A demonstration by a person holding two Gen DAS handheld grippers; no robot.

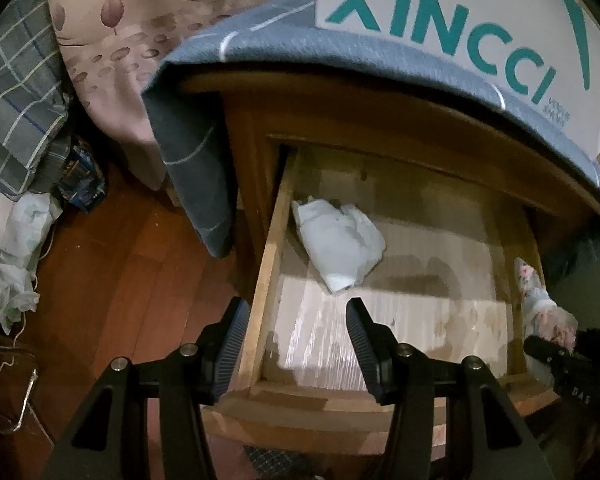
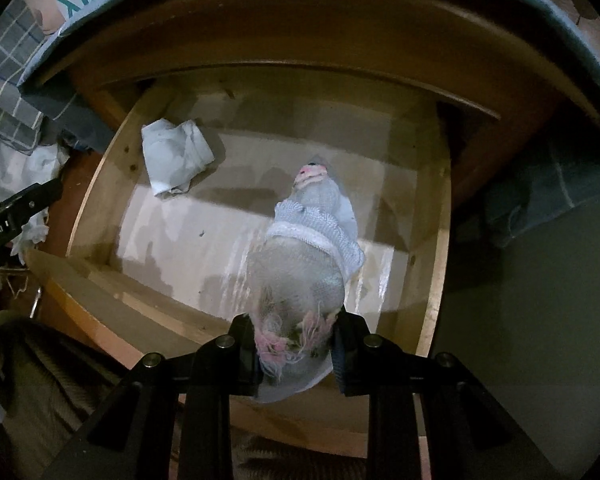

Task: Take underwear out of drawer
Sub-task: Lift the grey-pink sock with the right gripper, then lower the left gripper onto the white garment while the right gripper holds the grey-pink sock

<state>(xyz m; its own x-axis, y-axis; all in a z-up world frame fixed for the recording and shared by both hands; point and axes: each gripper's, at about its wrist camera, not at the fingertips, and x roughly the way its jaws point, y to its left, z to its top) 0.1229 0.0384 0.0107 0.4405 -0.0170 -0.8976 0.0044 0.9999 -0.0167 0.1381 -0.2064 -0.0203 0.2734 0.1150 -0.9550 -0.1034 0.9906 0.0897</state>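
A wooden drawer (image 1: 266, 256) (image 2: 96, 200) stands pulled out of a nightstand. My right gripper (image 2: 296, 344) is shut on grey underwear (image 2: 312, 240) with pink floral trim, which hangs from the jaws above the drawer's floor. The same garment (image 1: 540, 304) shows at the right edge of the left wrist view beside the right gripper's black body (image 1: 572, 360). A crumpled white garment (image 1: 340, 240) (image 2: 176, 156) lies in the drawer's back left corner. My left gripper (image 1: 296, 336) is open with nothing between its fingers, straddling the drawer's left wall near the front.
A blue checked cloth (image 1: 204, 184) drapes over the nightstand top, under a white XINCCI box (image 1: 440, 20). Bedding (image 1: 16, 100) and white fabric (image 1: 8, 256) pile on the wooden floor (image 1: 140, 288) to the left. A grey wall (image 2: 540, 320) lies right of the drawer.
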